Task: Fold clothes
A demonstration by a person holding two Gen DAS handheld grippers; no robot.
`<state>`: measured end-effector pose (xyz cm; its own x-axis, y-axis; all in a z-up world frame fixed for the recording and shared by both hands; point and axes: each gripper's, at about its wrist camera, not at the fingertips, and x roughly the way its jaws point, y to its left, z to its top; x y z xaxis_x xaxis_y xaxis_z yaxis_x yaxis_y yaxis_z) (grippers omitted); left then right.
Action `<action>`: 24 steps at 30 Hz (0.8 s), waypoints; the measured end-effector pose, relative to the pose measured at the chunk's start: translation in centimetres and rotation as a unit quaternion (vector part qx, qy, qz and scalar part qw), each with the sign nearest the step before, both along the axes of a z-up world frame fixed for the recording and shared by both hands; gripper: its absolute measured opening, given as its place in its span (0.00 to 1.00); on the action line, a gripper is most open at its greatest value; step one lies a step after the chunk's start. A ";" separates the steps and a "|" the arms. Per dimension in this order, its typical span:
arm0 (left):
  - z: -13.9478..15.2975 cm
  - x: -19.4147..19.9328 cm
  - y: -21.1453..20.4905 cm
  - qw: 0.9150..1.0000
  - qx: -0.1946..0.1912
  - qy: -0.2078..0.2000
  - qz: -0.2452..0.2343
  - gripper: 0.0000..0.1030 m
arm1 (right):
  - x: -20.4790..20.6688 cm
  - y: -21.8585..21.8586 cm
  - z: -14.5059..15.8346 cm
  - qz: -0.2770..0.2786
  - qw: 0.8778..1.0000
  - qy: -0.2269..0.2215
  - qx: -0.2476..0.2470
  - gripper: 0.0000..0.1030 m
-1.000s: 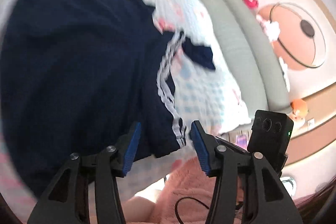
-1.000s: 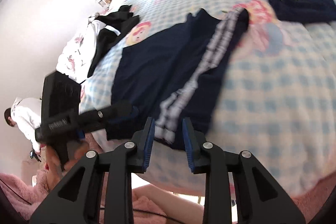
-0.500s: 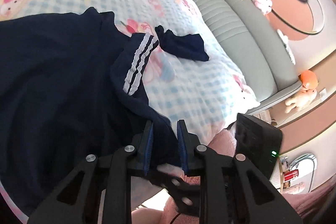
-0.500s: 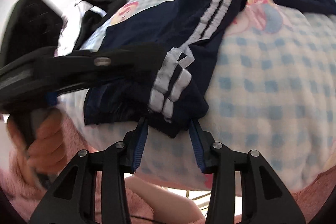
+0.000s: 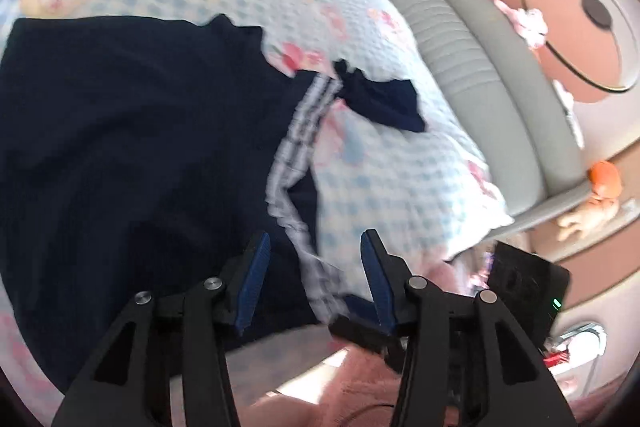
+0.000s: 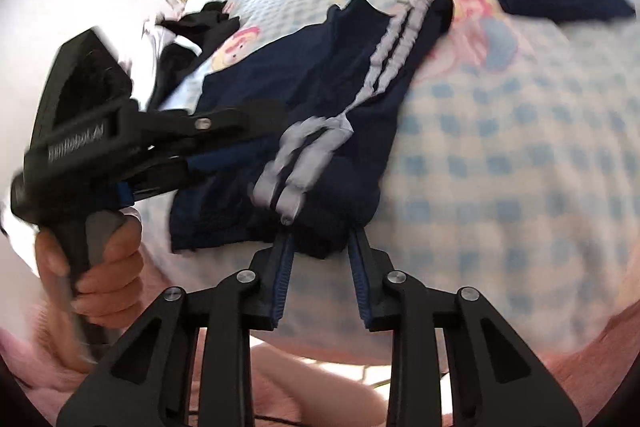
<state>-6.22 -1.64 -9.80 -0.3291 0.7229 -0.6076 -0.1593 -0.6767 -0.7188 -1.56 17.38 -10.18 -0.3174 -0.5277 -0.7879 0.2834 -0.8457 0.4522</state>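
Navy striped garment (image 6: 320,99) lies rumpled at the bed's (image 6: 520,147) near edge. Right tool (image 6: 320,247) closing around its hem; left tool (image 5: 312,267) opening astride the stripe. A shallow bite could let the cloth slip, spoiling the fold.

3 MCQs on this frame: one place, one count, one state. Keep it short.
1. The small navy piece lies where relative to the navy garment?
A. on top of it
B. beside it on the checked blanket
C. on the floor

2. White stripes along the garment's trim?
A. two
B. five
C. none

3. The left tool?
A. open, fabric edge between its fingers
B. clamped tight
C. out of view

Key: 1 B, blanket shows beneath and around it. 2 A, right wrist view shows two bands. 3 A, jaws stand apart, opening.
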 end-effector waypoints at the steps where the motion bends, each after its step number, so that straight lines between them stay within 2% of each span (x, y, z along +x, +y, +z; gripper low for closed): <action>1: 0.0 0.1 0.2 1.000 0.003 -0.003 -0.004 0.47 | 0.0 0.5 0.3 -0.007 1.000 0.004 -0.001 0.27; 4: -1.3 -0.2 1.3 0.998 -0.049 -0.017 0.020 0.47 | -0.6 1.8 1.1 -0.025 1.000 0.015 -0.009 0.27; 5: -1.7 -0.2 1.4 0.998 -0.050 -0.022 0.021 0.47 | -0.9 2.1 1.1 -0.032 0.999 0.014 -0.014 0.27; 6: -2.2 -0.2 1.6 0.999 -0.034 -0.032 0.014 0.46 | -1.2 2.4 1.0 -0.038 0.999 0.010 -0.015 0.27; 9: -3.2 -0.2 2.5 0.998 -0.023 -0.050 -0.009 0.46 | -1.0 2.8 0.0 -0.041 0.999 -0.009 0.003 0.27; 11: -3.3 -0.3 2.8 0.998 -0.028 -0.054 -0.011 0.46 | -0.6 2.4 -0.7 -0.023 0.999 -0.021 -0.002 0.27; 13: -3.3 -0.2 2.6 0.998 -0.023 -0.054 -0.013 0.39 | -0.2 1.5 -1.0 0.010 1.000 -0.028 -0.005 0.31; 14: -3.1 -0.3 2.6 0.998 -0.017 -0.051 -0.015 0.24 | 0.0 1.0 -1.1 0.027 0.999 -0.031 -0.006 0.35; 17: -1.4 -0.1 2.7 0.999 -0.048 -0.004 0.004 0.15 | 0.5 -0.4 -1.1 0.050 0.998 -0.019 0.013 0.35; 21: 1.2 0.3 1.8 0.999 -0.023 0.035 0.017 0.15 | 0.3 -0.4 -1.0 0.028 0.999 0.003 0.036 0.35; 24: 2.3 1.1 0.9 0.996 -0.061 0.052 0.040 0.10 | -0.2 0.3 -0.6 -0.005 0.998 0.014 0.060 0.35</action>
<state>-5.16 -0.74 -7.51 -0.4492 0.6140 -0.6490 -0.1706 -0.7720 -0.6123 -1.81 17.68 -10.83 -0.3450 -0.4259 -0.8364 0.2849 -0.8966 0.3390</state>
